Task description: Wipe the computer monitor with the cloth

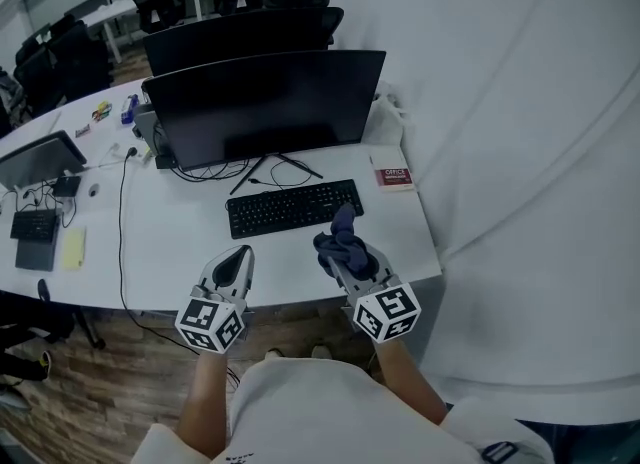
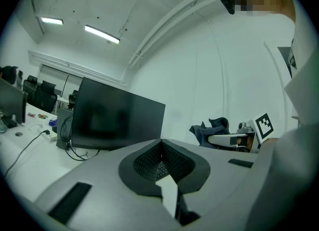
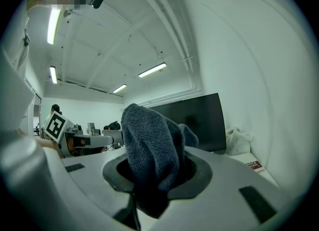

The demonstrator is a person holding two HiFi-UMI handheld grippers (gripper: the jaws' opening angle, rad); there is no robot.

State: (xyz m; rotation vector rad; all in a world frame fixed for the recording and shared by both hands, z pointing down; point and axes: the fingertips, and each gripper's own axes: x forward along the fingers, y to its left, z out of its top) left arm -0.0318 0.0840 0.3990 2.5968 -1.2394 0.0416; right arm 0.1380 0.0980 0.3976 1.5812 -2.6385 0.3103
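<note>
1. This is an office: a long white desk [image 1: 170, 252] carries a wide black flat computer monitor [image 1: 265, 102] and a black keyboard [image 1: 293, 207].
2. Black high-backed office chairs [image 1: 240, 27] stand behind it, near more white desks [image 1: 110, 14].
3. A second dark monitor [image 1: 40, 157] stands at the left.
4. Long fluorescent tube lights [image 2: 102, 34] are on the ceiling.

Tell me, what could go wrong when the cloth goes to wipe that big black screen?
1. The monitor stands on a thin stand; a hard push might wobble or tip it.
2. The cloth sits bunched in the right gripper; hard jaw tips could touch and scratch the screen.
3. The keyboard lies in the way; a low reach might bump its keys.
</note>
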